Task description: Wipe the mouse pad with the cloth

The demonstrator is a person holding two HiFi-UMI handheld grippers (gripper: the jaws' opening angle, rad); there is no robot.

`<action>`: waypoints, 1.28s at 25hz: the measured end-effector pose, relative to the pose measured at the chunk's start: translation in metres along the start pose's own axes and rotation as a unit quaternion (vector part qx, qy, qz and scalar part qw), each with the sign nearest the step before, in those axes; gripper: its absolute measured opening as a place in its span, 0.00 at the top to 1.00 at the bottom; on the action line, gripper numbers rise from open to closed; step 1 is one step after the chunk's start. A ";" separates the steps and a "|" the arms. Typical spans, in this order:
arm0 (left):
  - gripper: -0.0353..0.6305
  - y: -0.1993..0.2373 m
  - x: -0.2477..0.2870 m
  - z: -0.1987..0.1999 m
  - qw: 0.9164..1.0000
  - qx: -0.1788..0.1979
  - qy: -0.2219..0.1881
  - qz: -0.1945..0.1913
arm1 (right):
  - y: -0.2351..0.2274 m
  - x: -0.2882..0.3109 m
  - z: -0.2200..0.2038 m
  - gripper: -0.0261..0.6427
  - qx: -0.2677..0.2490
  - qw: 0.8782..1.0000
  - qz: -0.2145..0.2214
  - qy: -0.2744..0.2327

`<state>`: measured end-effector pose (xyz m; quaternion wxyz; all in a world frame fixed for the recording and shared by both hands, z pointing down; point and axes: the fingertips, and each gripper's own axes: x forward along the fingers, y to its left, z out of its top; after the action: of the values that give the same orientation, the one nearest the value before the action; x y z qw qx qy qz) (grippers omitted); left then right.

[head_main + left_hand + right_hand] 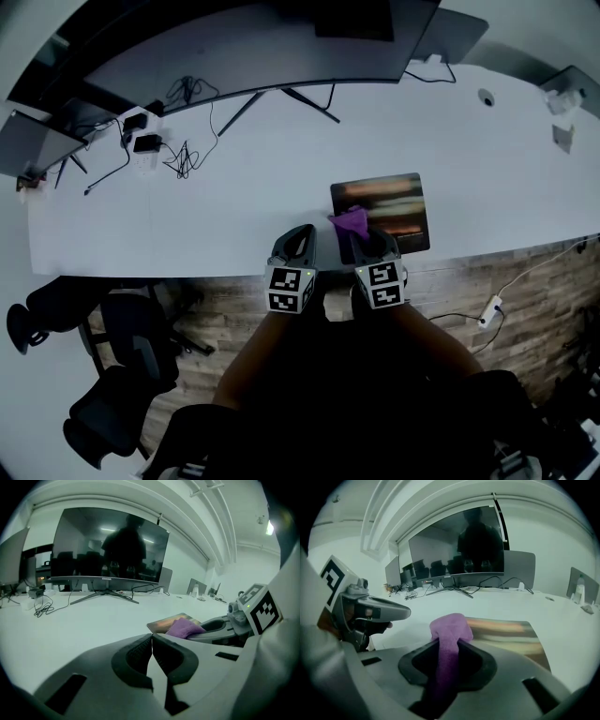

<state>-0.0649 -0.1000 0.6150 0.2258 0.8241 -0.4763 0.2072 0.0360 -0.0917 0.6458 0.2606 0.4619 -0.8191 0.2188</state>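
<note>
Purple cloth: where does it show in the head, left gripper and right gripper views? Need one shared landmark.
Head view: cloth just below centre, at the near left corner of the mouse pad.
Left gripper view: cloth right of centre, at the pad's edge.
Right gripper view: cloth at centre, pinched in the right gripper.
Shared landmark: the mouse pad, in all three.

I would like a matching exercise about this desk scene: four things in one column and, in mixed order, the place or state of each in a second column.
Things:
1. cloth
2. mouse pad
3. left tongs
4. monitor

Places or states:
a. shut, with nothing between them
b. stands at the back of the desk, screen dark
c. purple, clamped in the right tongs
d. lies flat near the desk's front edge

Pairs: 1-c, 2-d, 3-a, 4-b.
</note>
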 end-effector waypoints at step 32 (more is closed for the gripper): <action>0.91 -0.056 0.015 0.014 0.999 -0.004 -0.005 -0.044 | -0.096 -0.046 -0.024 0.79 -0.040 0.997 -0.064 -0.007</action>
<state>-0.0067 -0.0931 0.6020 0.2358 0.8443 -0.4417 0.1910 0.1451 -0.0938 0.6469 0.2867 0.5038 -0.7979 0.1654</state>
